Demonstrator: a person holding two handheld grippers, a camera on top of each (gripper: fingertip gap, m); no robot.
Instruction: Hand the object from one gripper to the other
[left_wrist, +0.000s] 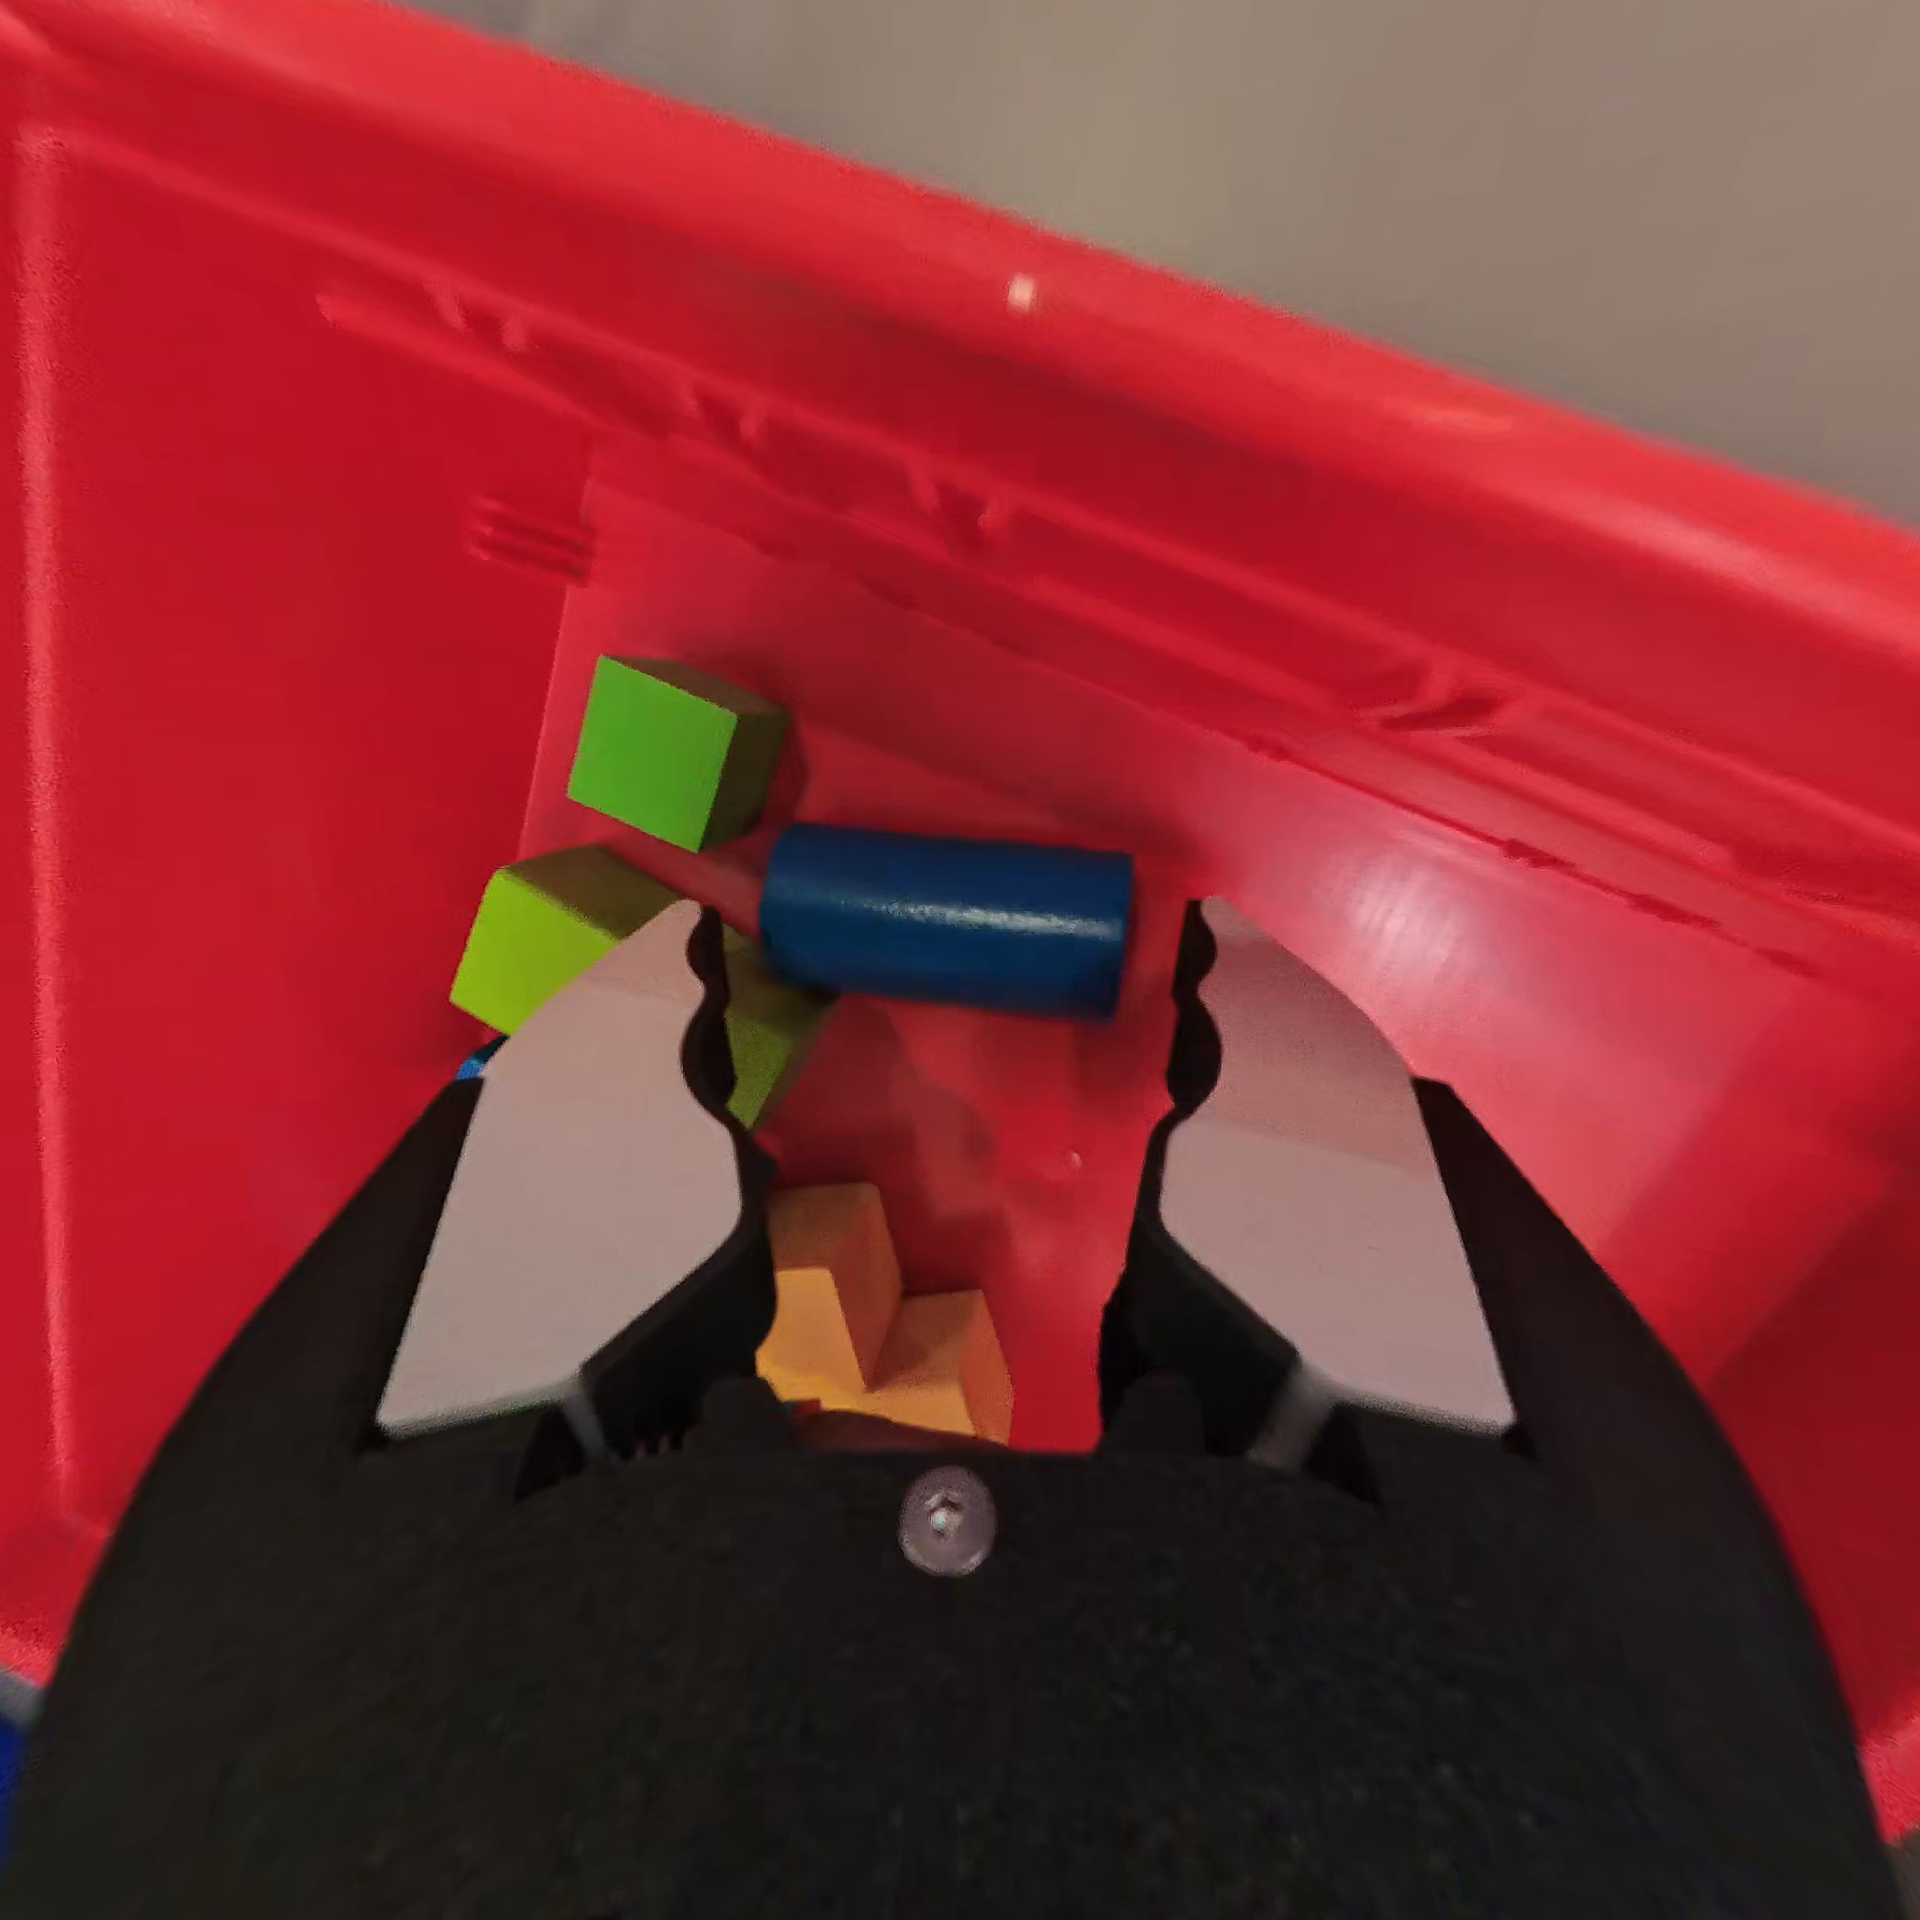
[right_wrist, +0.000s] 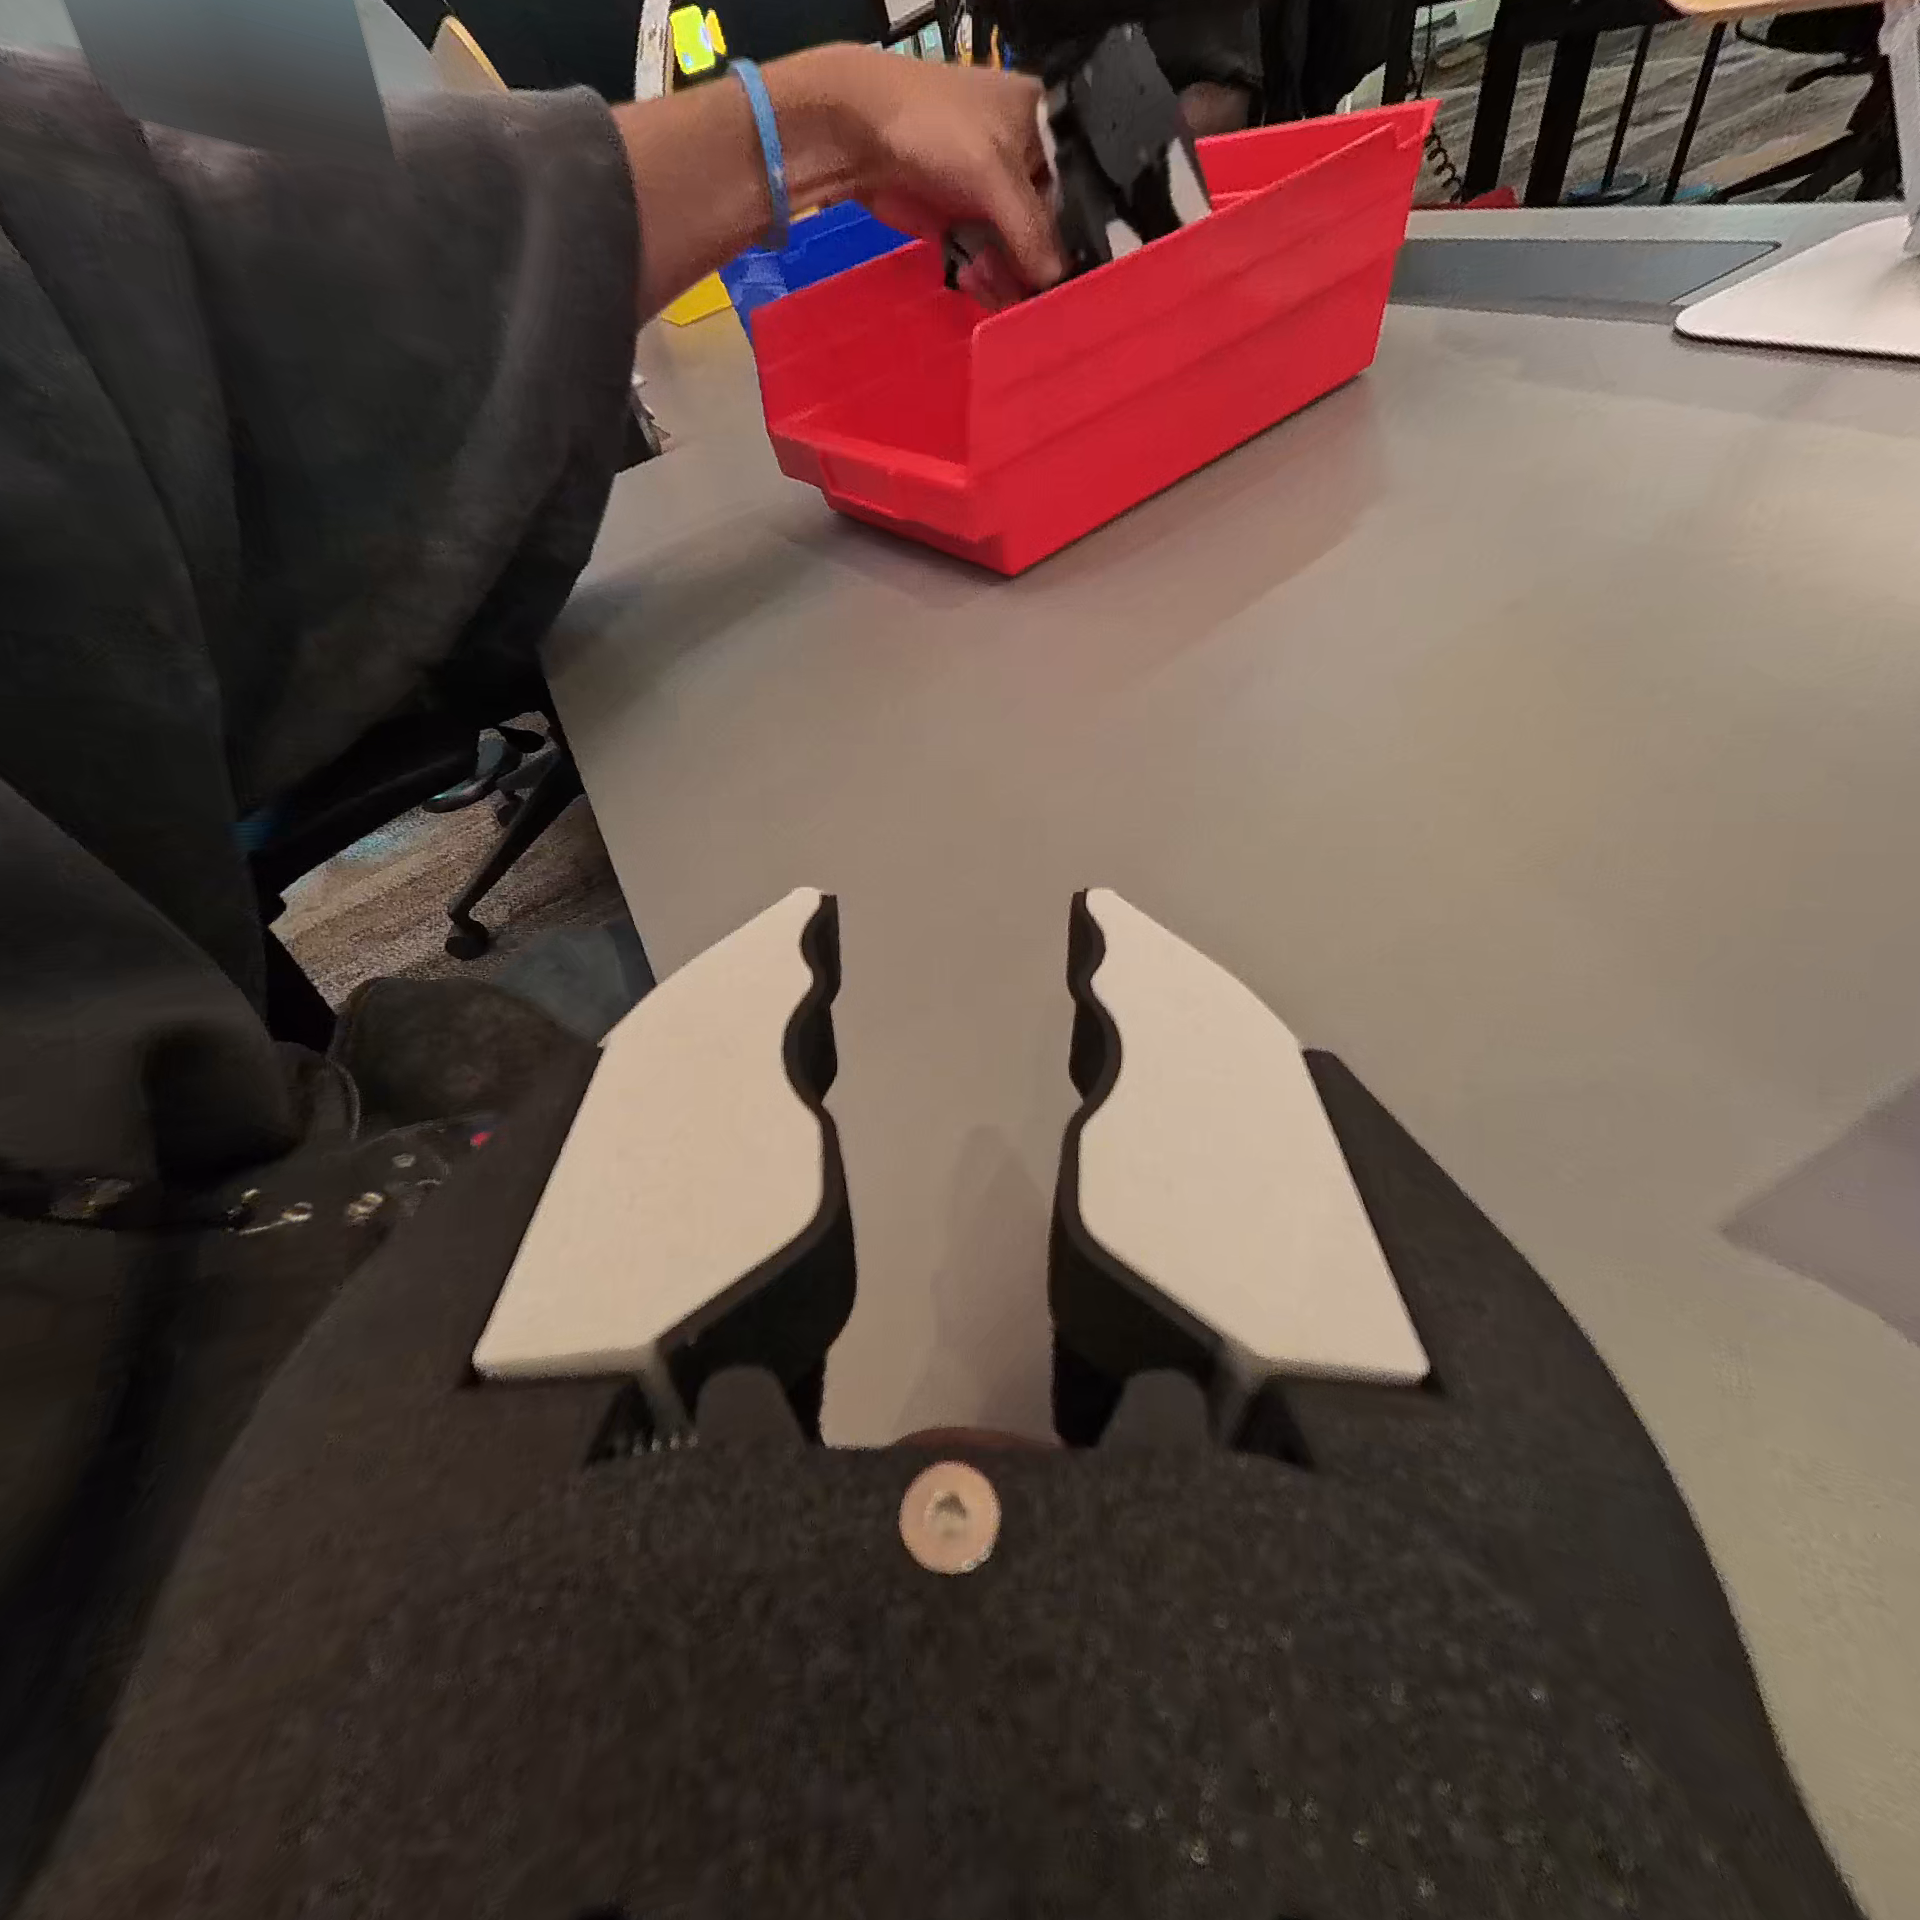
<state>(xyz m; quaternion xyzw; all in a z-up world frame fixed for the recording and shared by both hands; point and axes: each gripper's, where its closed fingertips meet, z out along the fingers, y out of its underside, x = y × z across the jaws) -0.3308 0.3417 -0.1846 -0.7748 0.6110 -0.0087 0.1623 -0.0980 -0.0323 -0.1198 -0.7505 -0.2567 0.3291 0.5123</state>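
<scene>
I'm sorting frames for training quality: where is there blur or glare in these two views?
Left wrist view: motion blur smears the red plastic bin walls, with a glare patch on its floor right of the blue wooden cylinder; the open left tongs stay fairly sharp. Right wrist view: sharper, the open right tongs crisp over the grey table; the person's hand is blurred.

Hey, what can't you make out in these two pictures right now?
- Left view: a green block and yellow blocks partly hidden by the left gripper.
- Right view: red bin contents hidden by its wall.
- Left view: bin edges blurred.
</scene>
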